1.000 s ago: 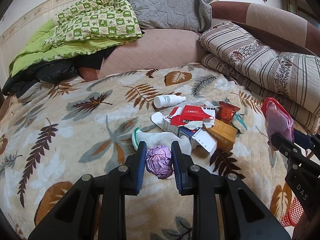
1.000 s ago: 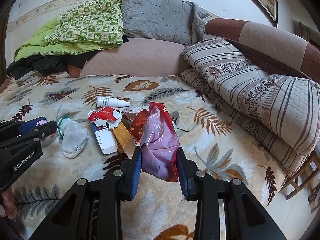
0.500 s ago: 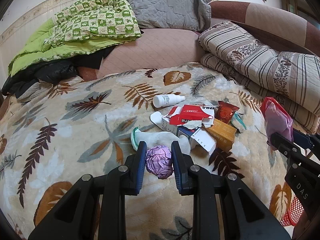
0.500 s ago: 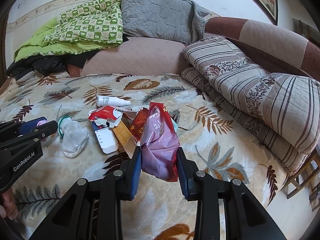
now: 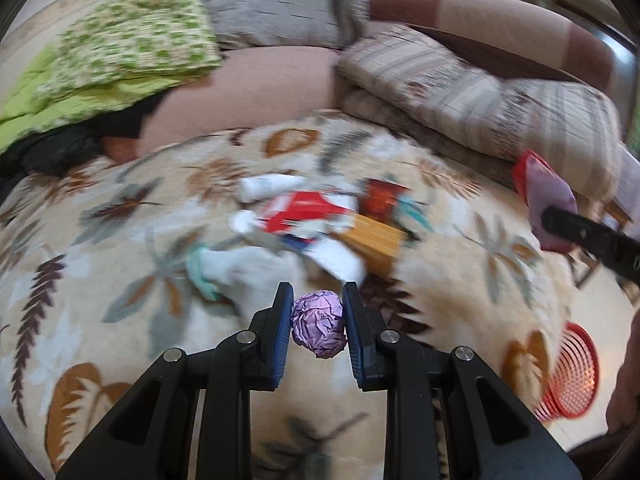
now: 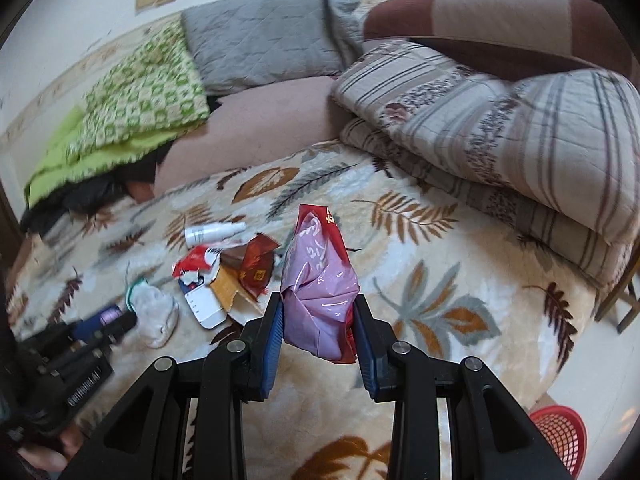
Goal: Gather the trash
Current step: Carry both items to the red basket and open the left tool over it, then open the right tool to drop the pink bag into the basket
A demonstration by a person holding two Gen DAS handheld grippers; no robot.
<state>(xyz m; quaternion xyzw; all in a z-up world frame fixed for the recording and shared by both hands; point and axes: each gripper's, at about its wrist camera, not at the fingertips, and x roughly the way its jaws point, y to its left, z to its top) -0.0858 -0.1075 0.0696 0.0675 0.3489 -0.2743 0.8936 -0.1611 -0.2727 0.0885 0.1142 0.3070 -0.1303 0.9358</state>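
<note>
We see our left tool [image 5: 318,320] clamped on a crumpled purple foil ball [image 5: 319,328], its blue pads [image 5: 283,332] pressing the ball from both sides above the leaf-patterned blanket [image 5: 120,280] on the bed. Our right tool [image 6: 318,320] is closed narrowly on a pink plastic bag with a red edge [image 6: 320,284]; the bag stands up between the pads and rises above them. In the left wrist view that same bag [image 5: 548,204] shows at the far right, with the right tool's black finger across it.

The remaining litter lies in a loose heap in the middle of the blanket: a small white bottle [image 6: 212,232] on its side at the far edge, a torn red-and-white carton [image 6: 196,260] just beside it, a dark red packet [image 6: 256,268], an orange-brown box [image 5: 372,240] and a white flattened box [image 6: 206,310]. A white sock with a green cuff [image 6: 154,312] lies at the near left of the heap, just in front of the left tool as the right wrist view shows it.

A red mesh basket [image 6: 560,436] stands on the floor beyond the blanket's right edge, well apart from the heap. Folded striped quilts [image 6: 520,140], a grey quilt [image 6: 264,40] and a green checked one [image 6: 140,96] are piled along the back of the bed. The left wrist view is blurred.
</note>
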